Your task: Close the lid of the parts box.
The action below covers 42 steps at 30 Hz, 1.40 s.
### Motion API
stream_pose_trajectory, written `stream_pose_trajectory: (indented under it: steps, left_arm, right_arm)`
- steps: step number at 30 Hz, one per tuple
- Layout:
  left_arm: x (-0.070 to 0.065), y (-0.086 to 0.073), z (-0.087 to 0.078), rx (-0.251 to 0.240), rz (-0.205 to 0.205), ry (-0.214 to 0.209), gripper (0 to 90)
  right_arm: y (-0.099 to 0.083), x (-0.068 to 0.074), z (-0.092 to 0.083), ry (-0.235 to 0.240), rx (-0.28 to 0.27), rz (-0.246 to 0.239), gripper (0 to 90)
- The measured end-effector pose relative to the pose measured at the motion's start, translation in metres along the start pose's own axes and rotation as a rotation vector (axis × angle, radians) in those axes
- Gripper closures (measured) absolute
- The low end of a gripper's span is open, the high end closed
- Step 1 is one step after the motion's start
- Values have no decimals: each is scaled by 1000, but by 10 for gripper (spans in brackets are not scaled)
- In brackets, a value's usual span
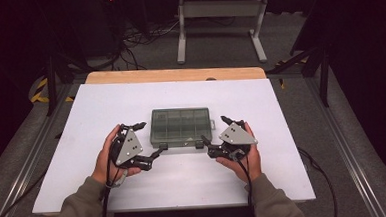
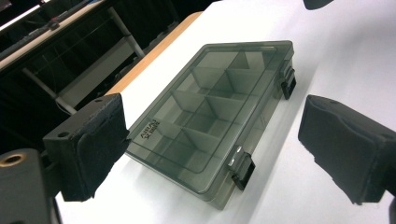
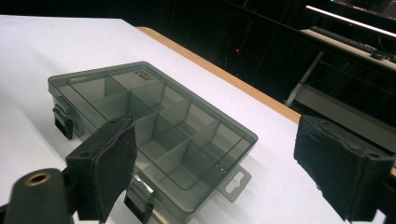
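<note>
High view: the box (image 1: 181,127) sits shut near the middle of the white table (image 1: 106,113), its two latches on the near side. The left hand-held gripper (image 1: 151,139) is just beside the box's near-left corner and the right hand-held gripper (image 1: 212,131) just beside its near-right corner. Both are spread wide and hold nothing; the near jaw tip of each is close to a latch, though I can't tell whether they touch. Risk: the box is light and lies loose, so a push from one side only would likely slide or spin it rather than pop a latch. Left gripper view: the box (image 2: 212,119) lies ahead between the pads, lid down, with the near latch (image 2: 242,169) close and the far latch (image 2: 288,83) further along the same edge. The latch tab is small next to the pad (image 2: 100,144); a slightly off approach would probably catch the lid rim or base instead and skid off the smooth plastic. Right gripper view: the box (image 3: 154,128) shows its empty compartments, a latch (image 3: 139,198) tucked behind the left pad (image 3: 112,163), and a hang tab (image 3: 237,183) sticking out of the box's end. The pad hides the latch, so alignment here is partly blind. The tab could snag a jaw, and prying one latch with the other still closed may twist the lid.
</note>
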<state>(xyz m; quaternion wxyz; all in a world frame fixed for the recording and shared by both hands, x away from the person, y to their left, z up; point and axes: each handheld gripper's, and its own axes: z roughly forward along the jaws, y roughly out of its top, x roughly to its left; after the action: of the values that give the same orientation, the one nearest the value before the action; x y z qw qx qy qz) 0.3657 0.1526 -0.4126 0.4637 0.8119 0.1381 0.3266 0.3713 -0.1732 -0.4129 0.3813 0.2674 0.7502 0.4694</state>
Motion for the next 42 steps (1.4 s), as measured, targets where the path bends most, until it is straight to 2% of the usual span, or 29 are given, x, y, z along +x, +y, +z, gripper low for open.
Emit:
stream_pose_trajectory:
  steps: [14, 25, 42]
  left_arm:
    - [-4, -2, -13, 4, 18, 6, 81]
    - [-8, -4, -23, 8, 37, 11, 79]
    - [-13, -9, -40, 6, 42, 24, 76]
  right_arm:
    - [-1, 0, -12, -13, -1, -14, 139]
    - [-2, 4, -21, -14, 5, -42, 139]
    - [-7, 6, -36, -16, 10, -51, 140]
